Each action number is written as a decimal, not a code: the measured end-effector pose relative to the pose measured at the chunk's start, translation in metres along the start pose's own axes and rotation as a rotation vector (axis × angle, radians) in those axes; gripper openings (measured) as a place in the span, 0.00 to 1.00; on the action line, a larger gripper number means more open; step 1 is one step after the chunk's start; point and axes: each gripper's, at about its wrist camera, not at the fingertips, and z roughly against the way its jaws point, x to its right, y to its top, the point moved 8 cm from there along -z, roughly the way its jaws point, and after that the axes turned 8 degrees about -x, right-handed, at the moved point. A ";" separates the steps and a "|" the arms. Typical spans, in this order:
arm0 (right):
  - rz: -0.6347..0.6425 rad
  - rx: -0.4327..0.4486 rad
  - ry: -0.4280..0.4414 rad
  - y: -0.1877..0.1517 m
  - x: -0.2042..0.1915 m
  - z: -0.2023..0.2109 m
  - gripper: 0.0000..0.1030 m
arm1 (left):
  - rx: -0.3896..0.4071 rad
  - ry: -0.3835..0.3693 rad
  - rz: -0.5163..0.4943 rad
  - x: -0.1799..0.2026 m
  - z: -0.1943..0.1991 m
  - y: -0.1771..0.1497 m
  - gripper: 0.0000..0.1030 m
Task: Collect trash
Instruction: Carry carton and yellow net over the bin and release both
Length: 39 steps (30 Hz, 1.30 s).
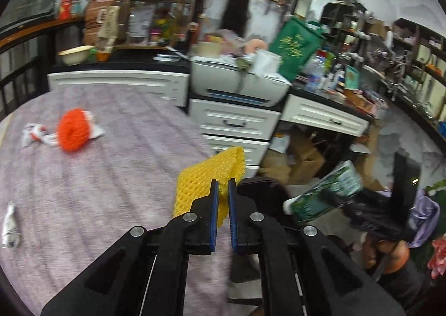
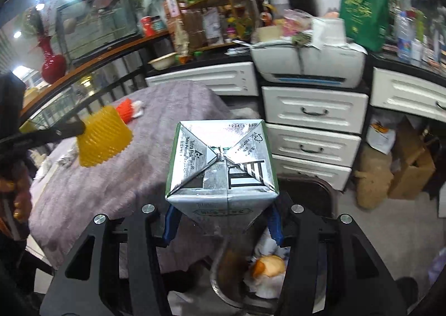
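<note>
Carrying two pieces of trash at once, the load is being brought off the purple-clothed tabletop [image 1: 83,176], the landmark for everything here. The yellow foam net [image 1: 206,179] is being pinched by the left gripper [image 1: 222,187], its fingers drawn narrow onto one edge, so that the net is being held clear above the near edge of the tabletop; such a light, floppy thing is probably being gripped by its rim because little else offers a hold. The milk carton [image 2: 221,160] is being clamped by the right gripper [image 2: 222,221], fingers set about halfway apart against its two sides, folded end pointing away, just off the tabletop's near corner. A bin [image 2: 237,274] with scraps already inside is being hovered over below the carton, beside the tabletop, which suggests the carton is being lined up for a drop there.

Still lying on the tabletop, towards its far side, the orange foam net [image 1: 73,132] is being left among white wrappers [image 1: 36,133], and a crumpled white scrap [image 1: 11,228] is waiting nearer its left edge. The job is judged partly done.
</note>
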 end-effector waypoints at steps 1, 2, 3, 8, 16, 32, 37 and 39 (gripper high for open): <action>-0.010 -0.013 -0.025 -0.005 0.007 -0.002 0.49 | -0.004 -0.019 -0.009 0.011 -0.005 0.000 0.08; -0.020 -0.036 -0.058 -0.014 0.017 -0.007 0.49 | -0.011 -0.037 -0.021 0.024 -0.012 0.000 0.07; -0.030 -0.051 -0.079 -0.019 0.023 -0.011 0.49 | -0.022 -0.053 -0.032 0.035 -0.019 0.000 0.08; -0.100 -0.139 -0.136 -0.055 0.057 -0.043 0.50 | -0.109 -0.116 -0.054 0.079 -0.064 -0.012 0.08; -0.247 -0.207 -0.170 -0.103 0.101 -0.087 0.77 | -0.250 -0.141 -0.030 0.094 -0.131 -0.038 0.08; -0.308 -0.041 -0.273 -0.097 0.122 -0.010 0.83 | -0.443 -0.149 -0.106 0.122 -0.205 -0.074 0.08; -0.319 -0.008 -0.284 -0.091 0.121 0.007 0.86 | -0.470 -0.146 -0.120 0.124 -0.213 -0.078 0.42; -0.326 -0.002 -0.276 -0.090 0.119 0.011 0.88 | -0.445 -0.144 -0.107 0.124 -0.209 -0.077 0.69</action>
